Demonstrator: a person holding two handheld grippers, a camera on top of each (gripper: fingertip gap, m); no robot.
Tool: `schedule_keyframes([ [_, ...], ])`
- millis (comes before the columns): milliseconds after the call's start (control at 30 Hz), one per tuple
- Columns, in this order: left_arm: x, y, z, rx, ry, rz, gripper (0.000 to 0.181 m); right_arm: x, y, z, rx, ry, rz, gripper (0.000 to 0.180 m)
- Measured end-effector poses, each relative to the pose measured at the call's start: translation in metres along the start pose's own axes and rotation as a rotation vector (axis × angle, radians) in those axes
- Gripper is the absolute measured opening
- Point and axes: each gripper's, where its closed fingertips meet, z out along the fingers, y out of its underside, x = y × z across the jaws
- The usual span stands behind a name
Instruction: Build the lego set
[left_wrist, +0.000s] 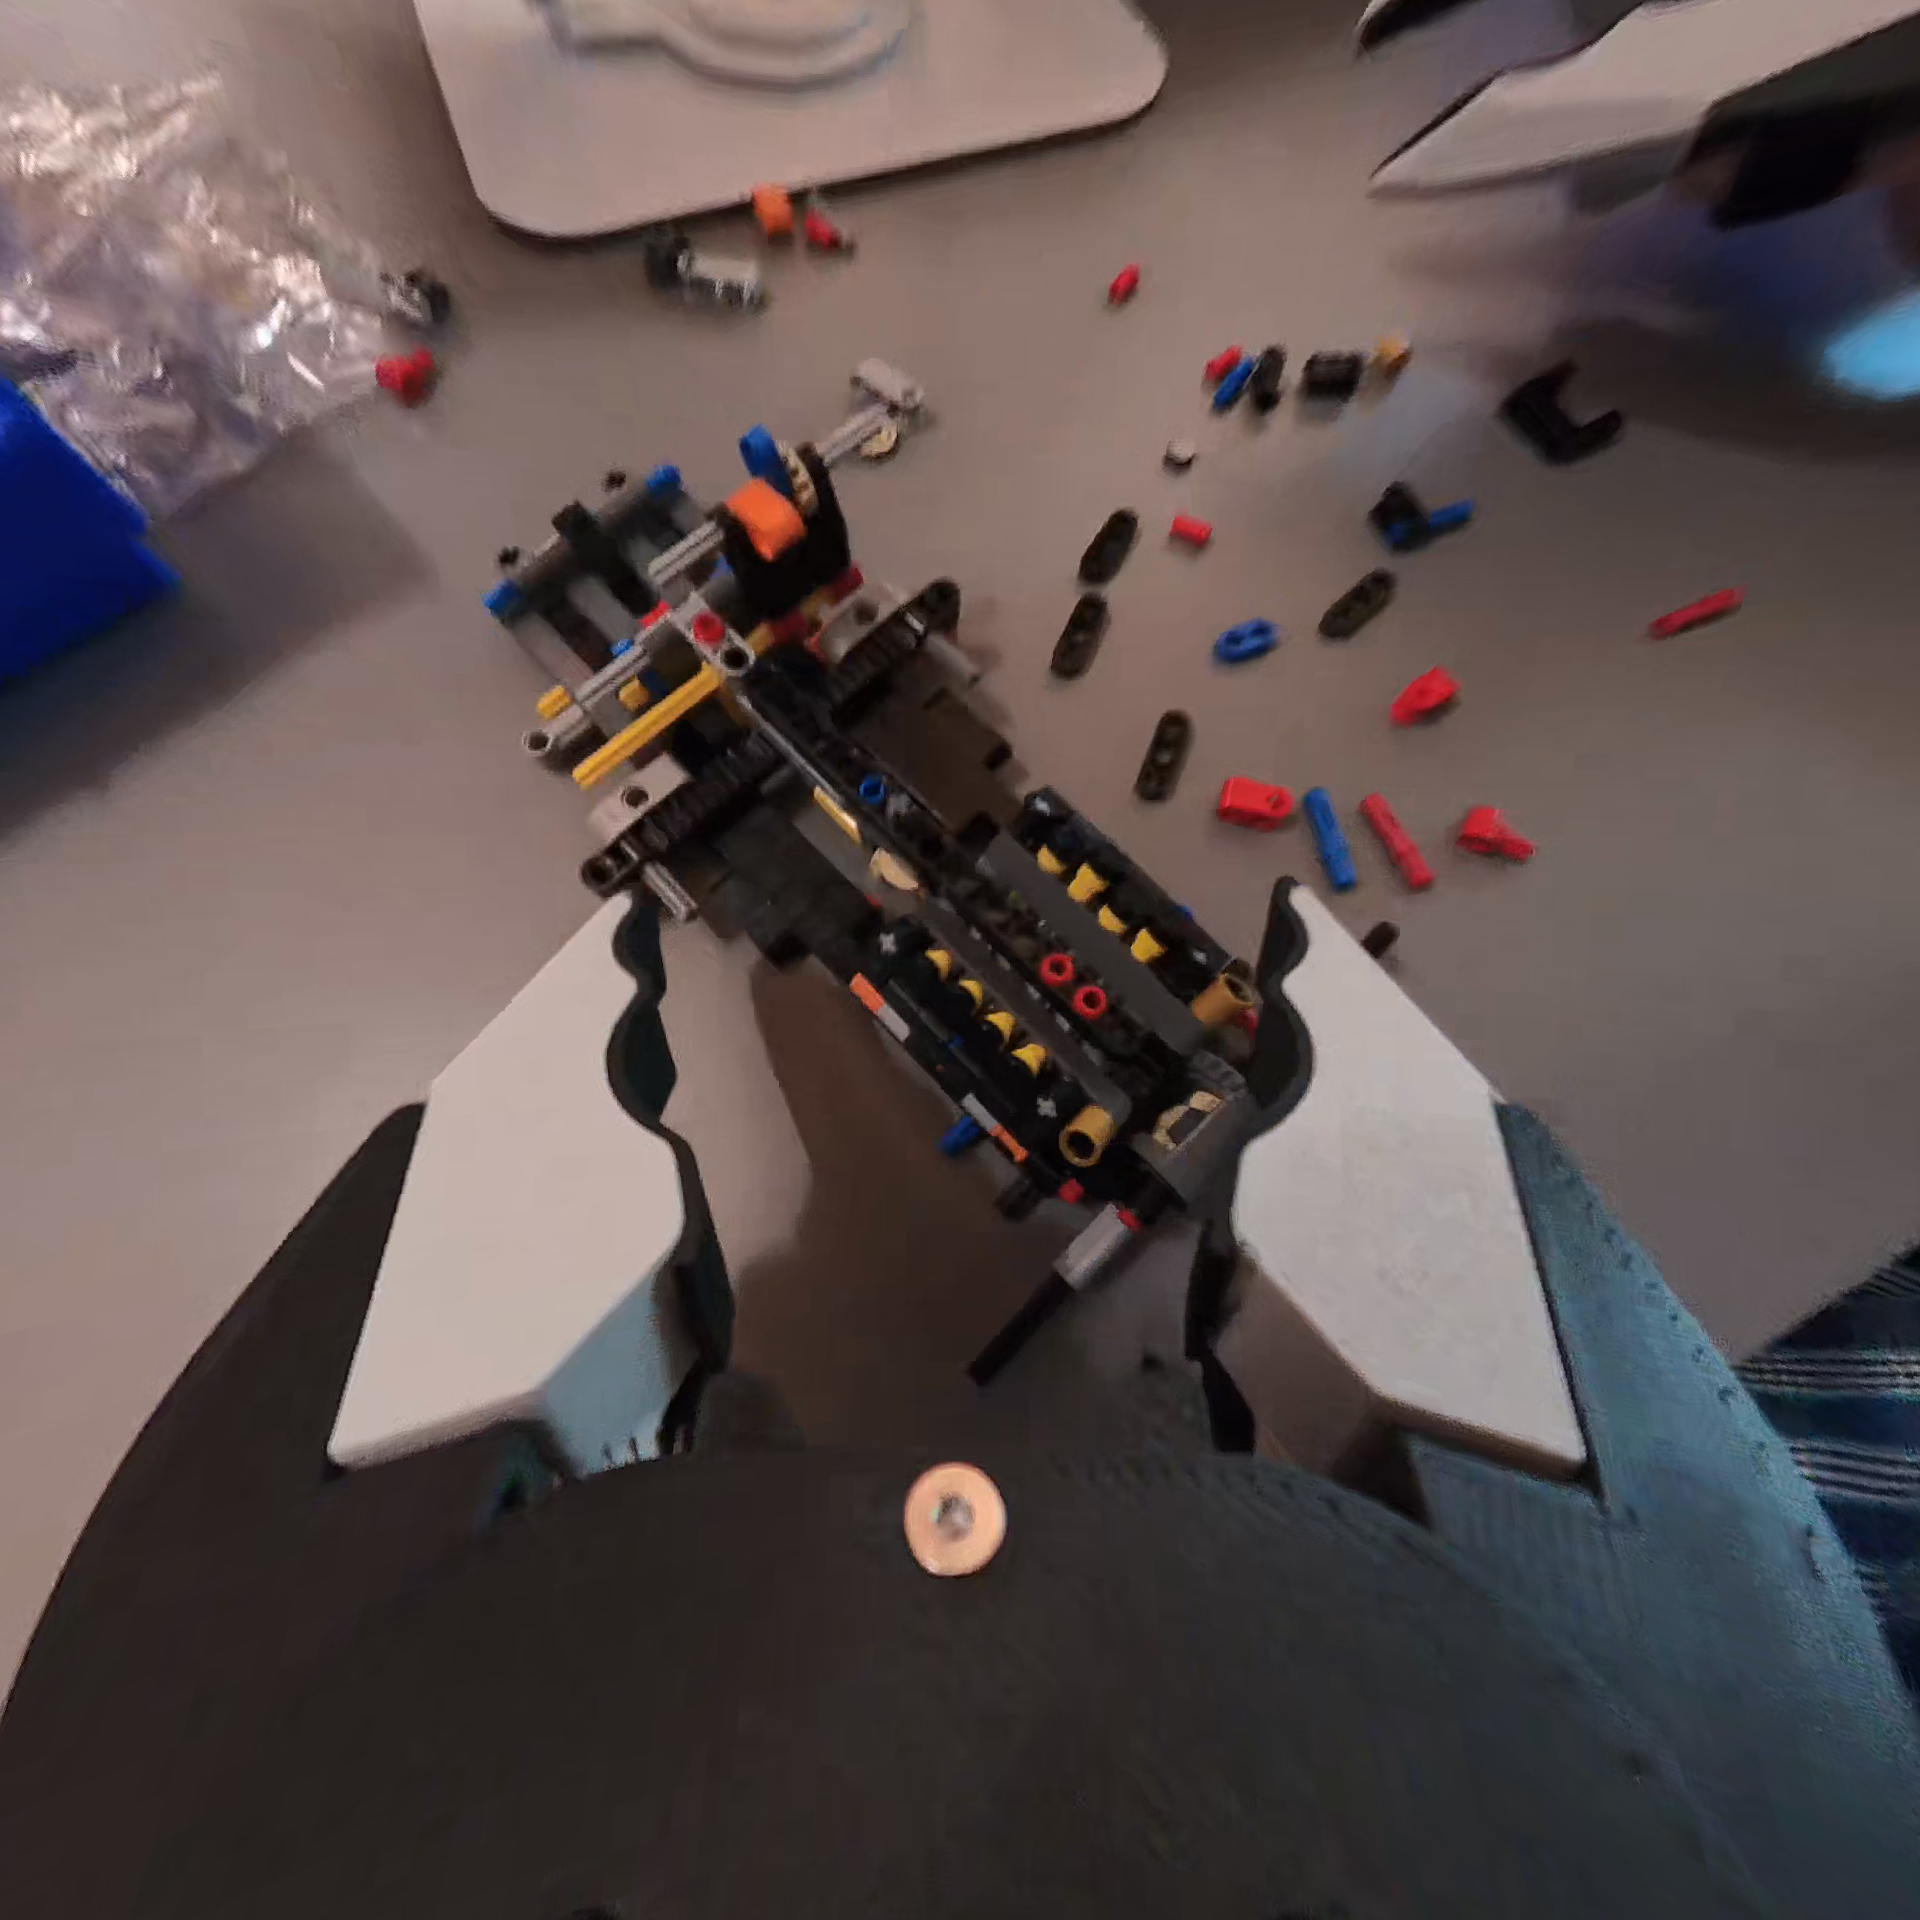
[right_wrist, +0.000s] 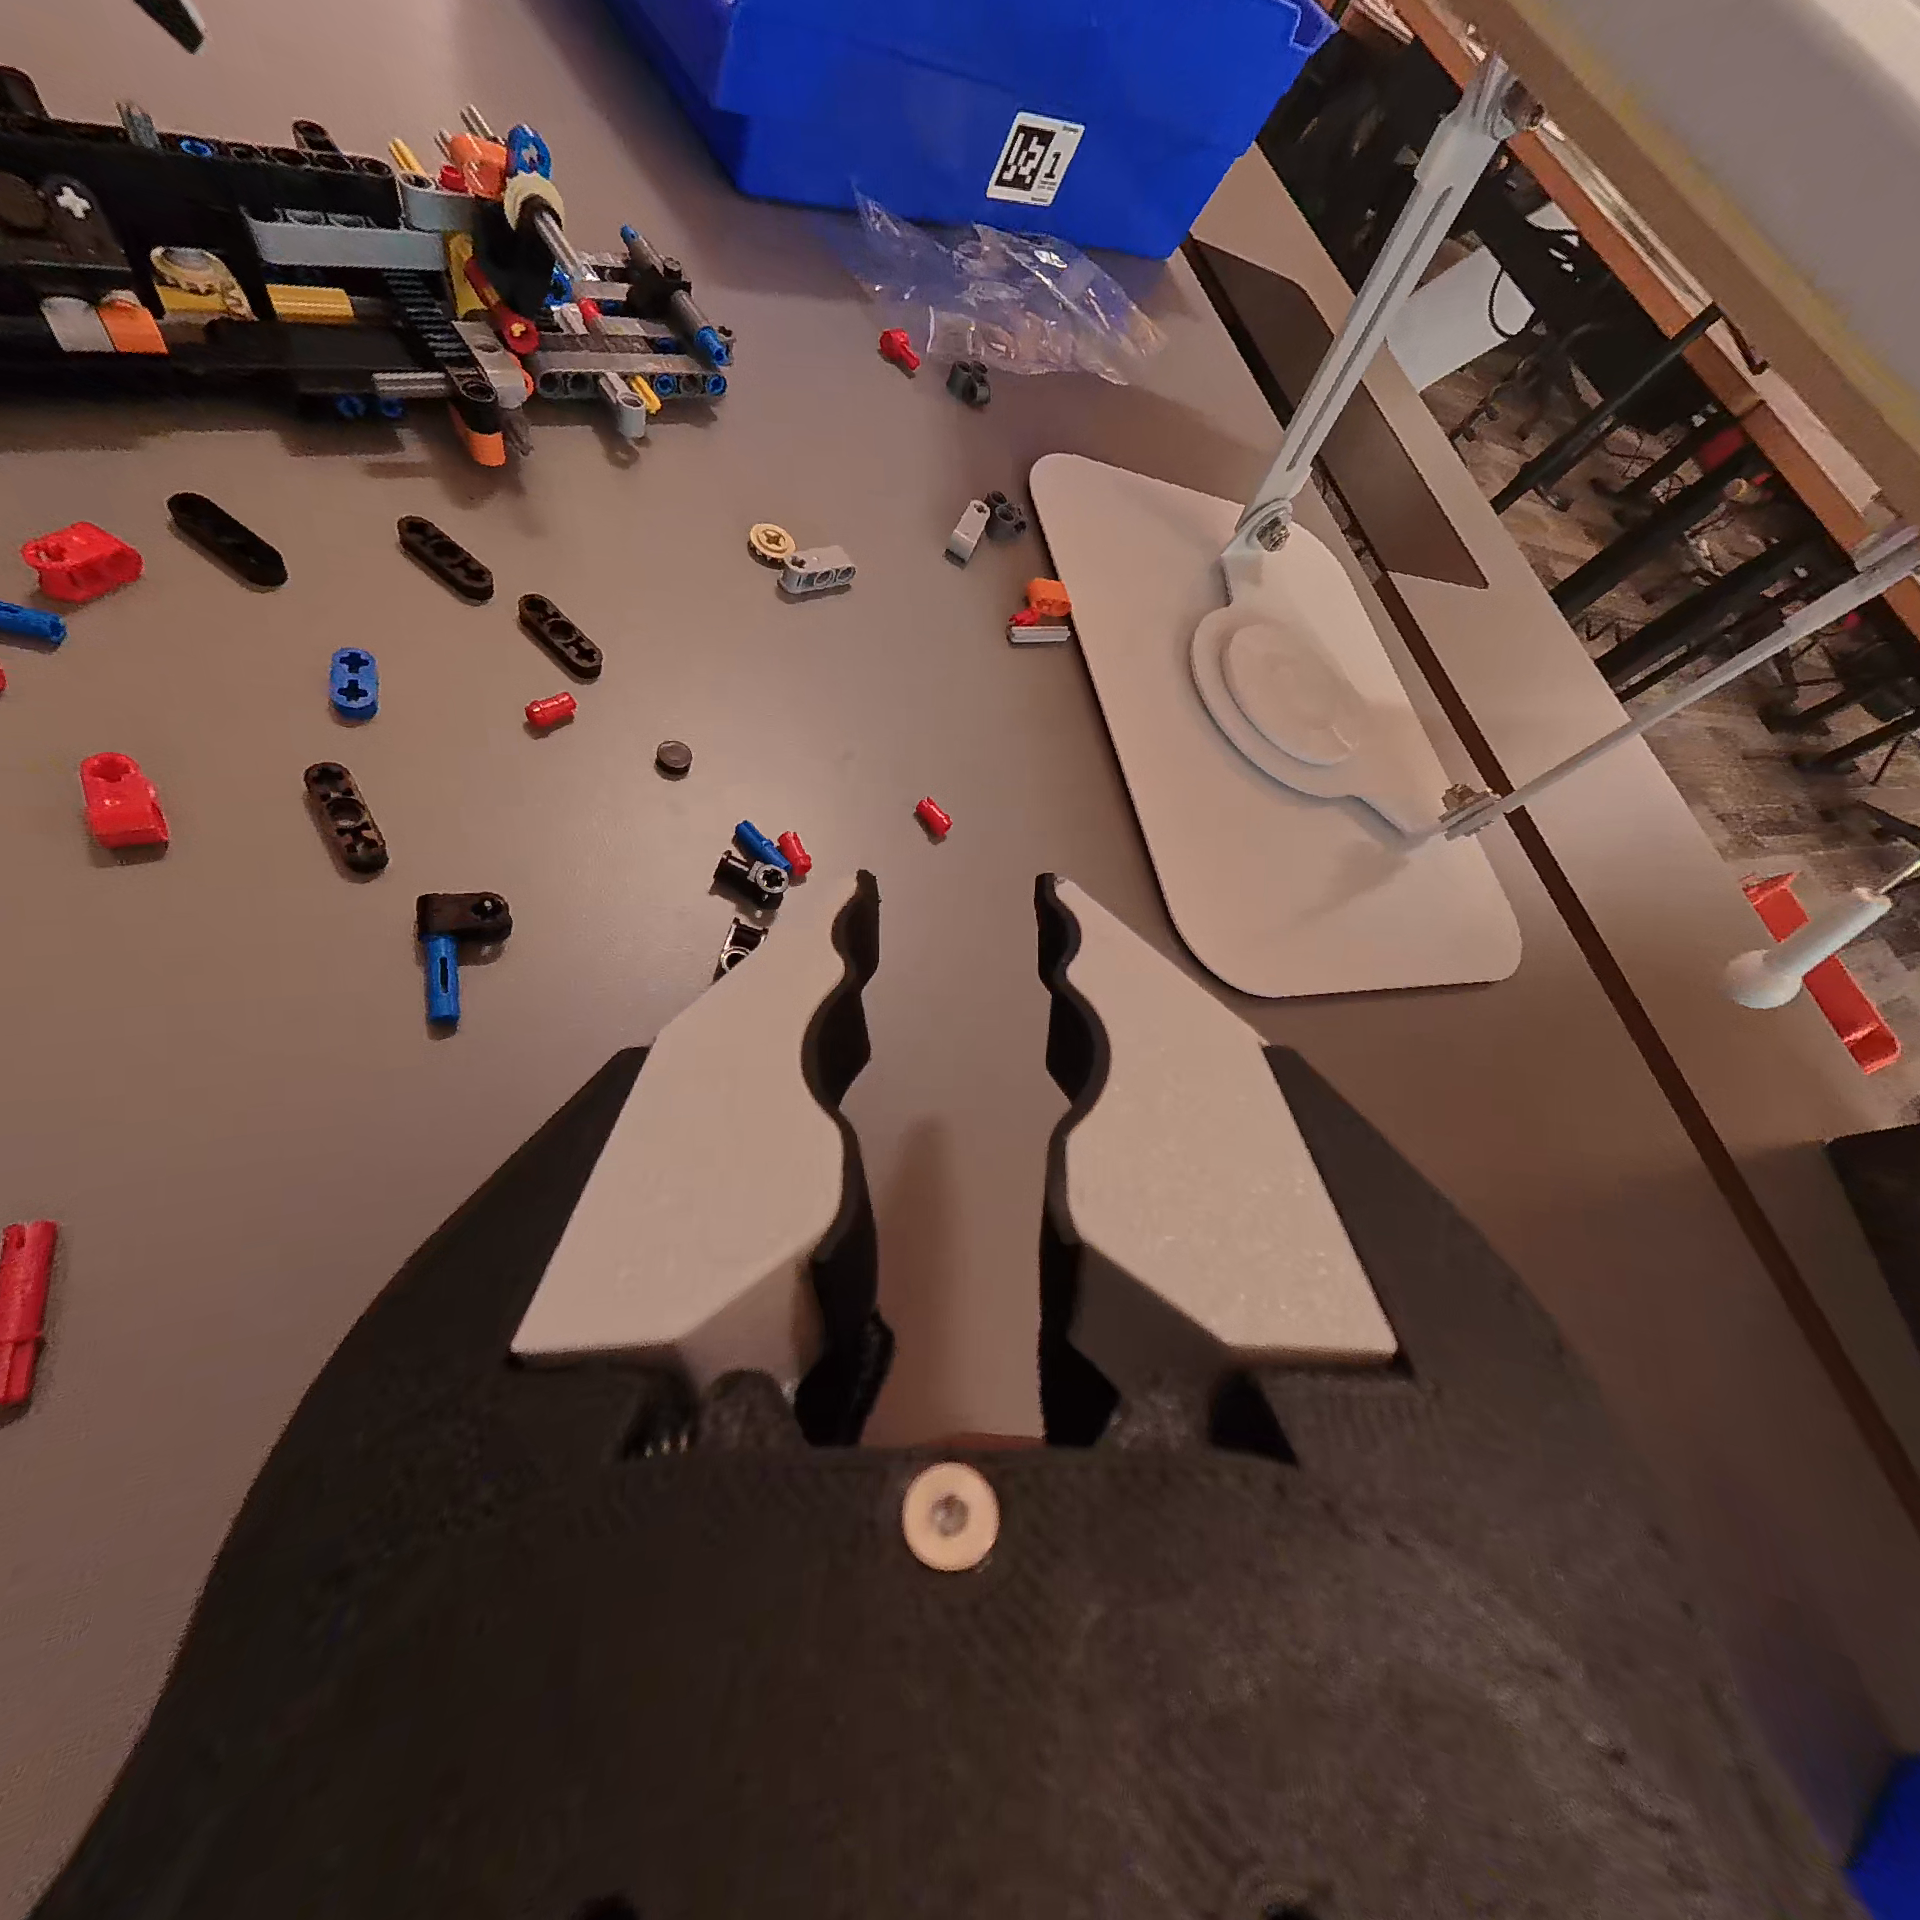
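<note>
While left hand-held gripper straddles lego model, right hand-held gripper empty, parted.

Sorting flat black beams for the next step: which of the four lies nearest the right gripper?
The black beam beside the red connector; the other three lie farther off, toward the build.

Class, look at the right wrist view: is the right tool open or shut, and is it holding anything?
Open and empty: the right tool shows bare table between its fingers.

Grey table, patterned floor
</note>
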Motion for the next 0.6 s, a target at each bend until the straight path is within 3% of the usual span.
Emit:
schedule_keyframes([
  [300,-0.001,0.010,0.005,-0.057,0.025,0.004,0.094,-0.004,0.002,0.002,-0.010,-0.015,-0.004,0.028],
  [600,-0.023,0.020,-0.006,-0.078,0.106,0.046,0.090,-0.005,0.004,0.003,-0.019,-0.027,0.001,0.028],
])
